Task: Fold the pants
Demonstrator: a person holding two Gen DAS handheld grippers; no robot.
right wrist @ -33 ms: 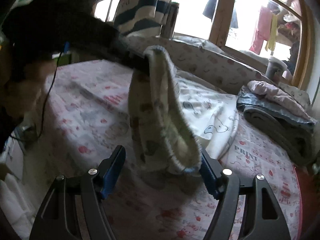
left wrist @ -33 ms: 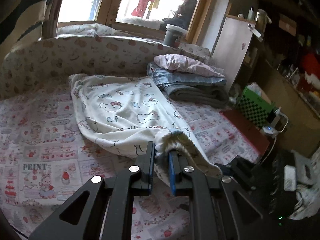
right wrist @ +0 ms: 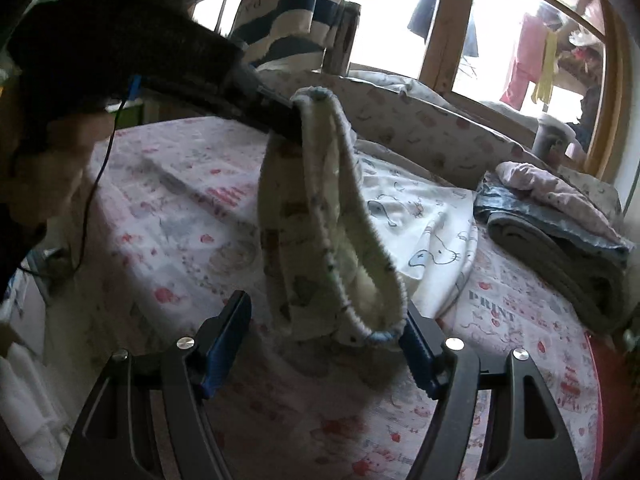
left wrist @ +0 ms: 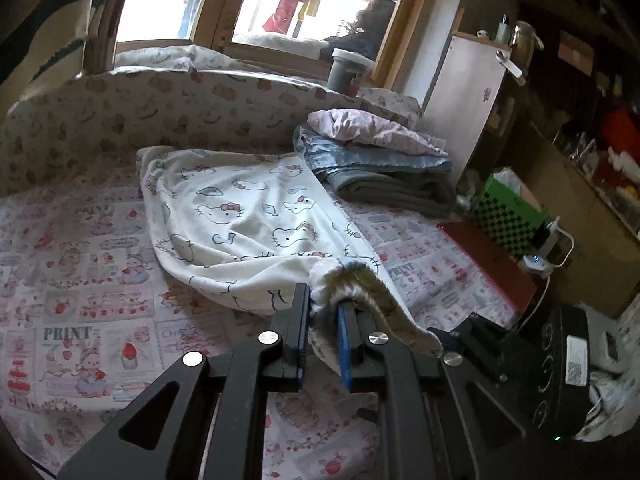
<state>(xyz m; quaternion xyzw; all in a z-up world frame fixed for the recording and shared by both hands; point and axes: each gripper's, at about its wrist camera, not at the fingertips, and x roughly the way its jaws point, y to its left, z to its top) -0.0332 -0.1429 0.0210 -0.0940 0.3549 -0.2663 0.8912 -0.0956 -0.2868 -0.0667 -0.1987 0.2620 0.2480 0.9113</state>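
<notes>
Pinching one waistband corner of the pants lifted off the bed, the left gripper holds firm while the right gripper gapes wide around the hanging band, ungripped, so folding has barely begun.

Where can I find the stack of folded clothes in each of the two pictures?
Left wrist view: stack of folded clothes, upper centre-right, behind the cat-print pants.
Right wrist view: same stack, at the right edge, beyond the pants.
Shared landmark: grey cup on the windowsill.
</notes>
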